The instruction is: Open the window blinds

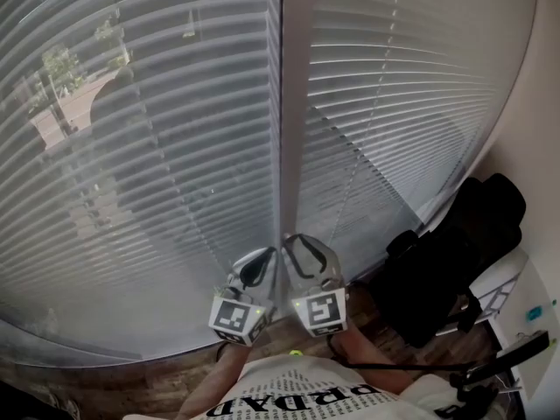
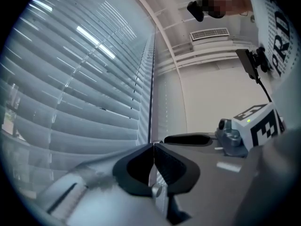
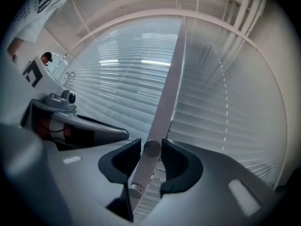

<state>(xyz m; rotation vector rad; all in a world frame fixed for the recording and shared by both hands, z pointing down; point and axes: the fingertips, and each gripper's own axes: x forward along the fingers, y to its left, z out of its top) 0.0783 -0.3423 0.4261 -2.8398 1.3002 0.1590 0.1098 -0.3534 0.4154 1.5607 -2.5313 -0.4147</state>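
Pale slatted window blinds [image 1: 166,147] hang in two panels with an upright frame strip [image 1: 293,103] between them; the slats lie tilted flat over the glass. A pale round tilt wand [image 3: 164,107] comes down in front of the blinds, its lower end sitting between my right gripper's [image 3: 151,149] jaws. Those jaws stand open, close beside the wand. My left gripper [image 2: 154,147] is shut with its pad tips touching and nothing between them, just left of the right one. In the head view both grippers, left [image 1: 262,259] and right [image 1: 297,245], point at the strip's foot.
A black chair [image 1: 455,261] stands close on the right, against the right blind panel. Beyond it a white desk edge [image 1: 525,309] and a black stand [image 1: 507,357]. Wooden floor [image 1: 166,383] runs below the window. The person's printed shirt [image 1: 297,401] fills the bottom.
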